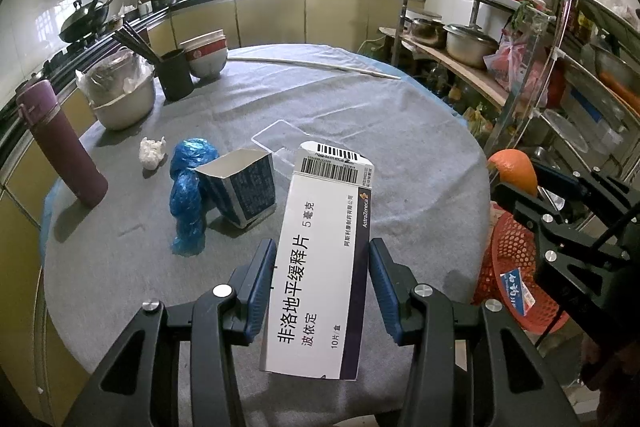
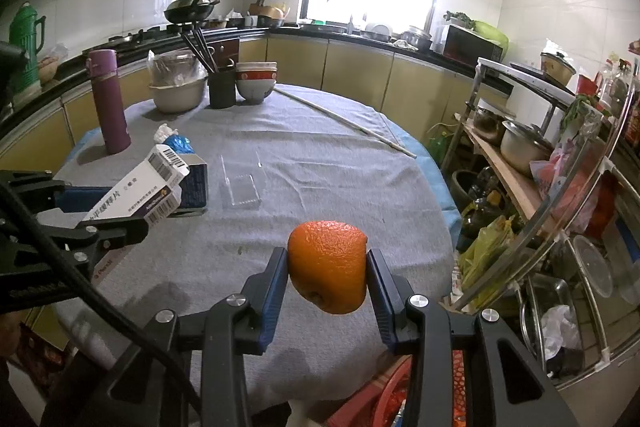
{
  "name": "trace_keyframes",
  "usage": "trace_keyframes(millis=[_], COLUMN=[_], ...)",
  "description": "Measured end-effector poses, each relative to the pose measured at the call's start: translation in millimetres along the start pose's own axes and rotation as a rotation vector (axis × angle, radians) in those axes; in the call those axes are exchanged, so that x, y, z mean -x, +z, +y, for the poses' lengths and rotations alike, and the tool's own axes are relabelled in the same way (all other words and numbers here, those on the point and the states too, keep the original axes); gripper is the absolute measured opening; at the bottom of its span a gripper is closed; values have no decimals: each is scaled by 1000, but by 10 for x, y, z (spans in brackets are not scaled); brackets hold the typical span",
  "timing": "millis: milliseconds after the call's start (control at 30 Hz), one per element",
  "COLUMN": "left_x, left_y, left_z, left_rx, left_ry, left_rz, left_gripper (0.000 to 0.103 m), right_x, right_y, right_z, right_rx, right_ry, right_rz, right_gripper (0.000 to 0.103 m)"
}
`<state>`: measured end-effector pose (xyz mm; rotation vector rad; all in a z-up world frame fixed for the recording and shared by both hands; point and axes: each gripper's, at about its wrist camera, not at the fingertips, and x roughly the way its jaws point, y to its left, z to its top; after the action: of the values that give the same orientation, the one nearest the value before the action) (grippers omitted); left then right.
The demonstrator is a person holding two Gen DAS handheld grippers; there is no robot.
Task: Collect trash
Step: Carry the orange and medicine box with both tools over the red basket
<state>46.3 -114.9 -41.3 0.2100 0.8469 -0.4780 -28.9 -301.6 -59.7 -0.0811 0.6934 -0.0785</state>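
Grey cloth covers the round bench [image 1: 360,99]; an orange mesh basket [image 1: 516,275] sits off its right edge. Left claw [image 1: 322,287] grips a white medicine box [image 1: 320,267] — right claw [image 2: 327,279] pinches an orange peel [image 2: 328,263], both above the near side.

medicine box [image 1: 320,263]: you hold smooth printed card
orange peel [image 2: 328,263]: dimpled, slightly glossy
tablecloth [image 1: 360,99]: matt grey cloth
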Motion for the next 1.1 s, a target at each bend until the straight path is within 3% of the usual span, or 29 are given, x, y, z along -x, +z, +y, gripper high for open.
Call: trace_keyframes(millis=[367,733,1100], left_x=[36,48,-16], left_y=[96,189,218], left_z=[-156,-564,-1033], left_rx=[-47,-170,-273], left_ry=[21,63,51], left_rz=[-14,-27,-15], left_gripper=[49,49,49], right_x=[-30,12,128], right_y=[-59,-349,-645], right_z=[-168,-797,-1376], right_rx=[-38,-189,-317], right_ry=[-8,-47,-100], right_rz=[16,62,89], right_gripper=[42,42,42])
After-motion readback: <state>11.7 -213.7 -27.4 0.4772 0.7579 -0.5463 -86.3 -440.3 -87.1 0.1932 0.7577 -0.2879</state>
